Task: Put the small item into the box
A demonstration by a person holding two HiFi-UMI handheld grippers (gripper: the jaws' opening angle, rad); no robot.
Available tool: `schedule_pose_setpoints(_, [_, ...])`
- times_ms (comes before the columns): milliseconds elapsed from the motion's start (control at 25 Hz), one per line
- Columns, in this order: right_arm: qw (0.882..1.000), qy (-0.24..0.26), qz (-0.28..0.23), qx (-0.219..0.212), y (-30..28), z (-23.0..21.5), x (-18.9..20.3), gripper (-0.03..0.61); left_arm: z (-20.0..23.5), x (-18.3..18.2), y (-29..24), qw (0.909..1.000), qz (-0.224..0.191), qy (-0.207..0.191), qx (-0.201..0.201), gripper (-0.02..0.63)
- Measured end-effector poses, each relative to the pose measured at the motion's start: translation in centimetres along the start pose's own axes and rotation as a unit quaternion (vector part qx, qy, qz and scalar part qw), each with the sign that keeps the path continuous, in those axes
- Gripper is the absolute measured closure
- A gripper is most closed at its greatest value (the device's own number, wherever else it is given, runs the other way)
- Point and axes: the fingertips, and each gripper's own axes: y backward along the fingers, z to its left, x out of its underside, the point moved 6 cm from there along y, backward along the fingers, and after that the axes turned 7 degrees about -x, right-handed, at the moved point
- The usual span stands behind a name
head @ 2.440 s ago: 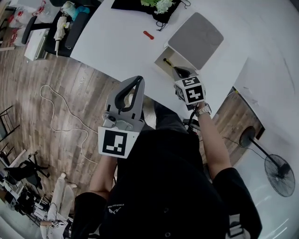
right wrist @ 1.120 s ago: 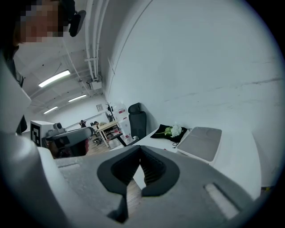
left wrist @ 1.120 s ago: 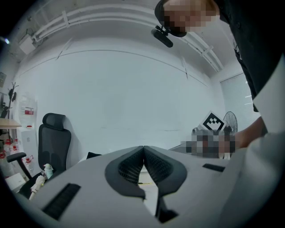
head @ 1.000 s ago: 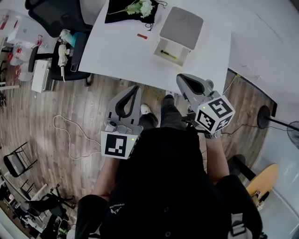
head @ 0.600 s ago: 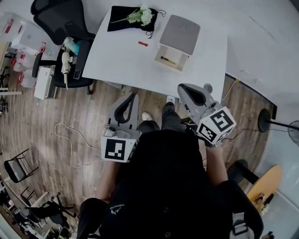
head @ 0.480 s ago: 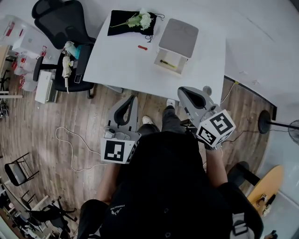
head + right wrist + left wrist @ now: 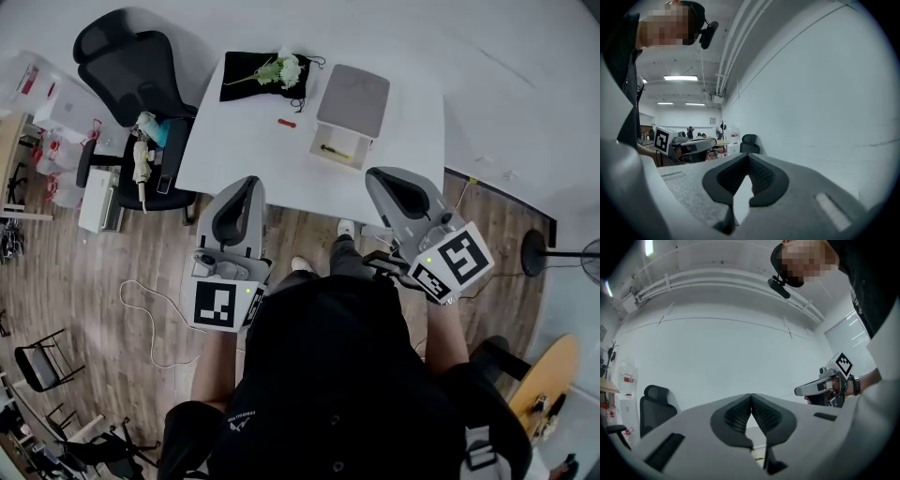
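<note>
You're standing back from a white desk [image 7: 246, 141] pushed against a pale wall, on wood-plank floor [image 7: 103, 253] with a light cable [image 7: 150, 317] looped over it. A black office chair [image 7: 127, 58] sits at the desk's left end. On the far edge there's a black cloth [image 7: 246, 86] with white flowers [image 7: 287, 68] on top, and a little red thing [image 7: 287, 123] lies just in front of it. The box [image 7: 322, 138] is open near the right side, grey lid [image 7: 353, 86] tipped back behind it. The small item [image 7: 335, 151] lies inside it: slim, dark, with a yellowish bit, too tiny to read further. Your left tongs [image 7: 246, 181] and right tongs [image 7: 374, 175] are both closed with nothing in them, held off the desk's near edge over the floor, well apart from the box.
</note>
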Motion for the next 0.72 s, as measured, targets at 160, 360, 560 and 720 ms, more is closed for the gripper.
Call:
schedule_pose_setpoints(160, [0.999, 0.021, -0.026, 0.001, 0.4, 0.1, -3.1, 0.574, 0.3, -3.4, -0.4, 0.9992, -0.034, -0.022, 0.007, 0.609])
schedule_pose_setpoints(360, [0.998, 0.027, -0.048, -0.011, 1.0, 1.0, -6.1, 0.574, 0.5, -5.8, 0.1, 0.998, -0.052, -0.036, 0.011, 0.609])
schedule_pose_setpoints(560, [0.998, 0.046, -0.052, -0.009, 1.2, 1.3, -6.7, 0.574, 0.6, -5.0, 0.0, 0.9985, -0.045, -0.03, 0.007, 0.609])
schedule_pose_setpoints(720, [0.998, 0.038, -0.04, -0.019, 0.0, 1.4, -5.5, 0.574, 0.5, -4.2, -0.1, 0.9991, -0.036, -0.022, 0.006, 0.608])
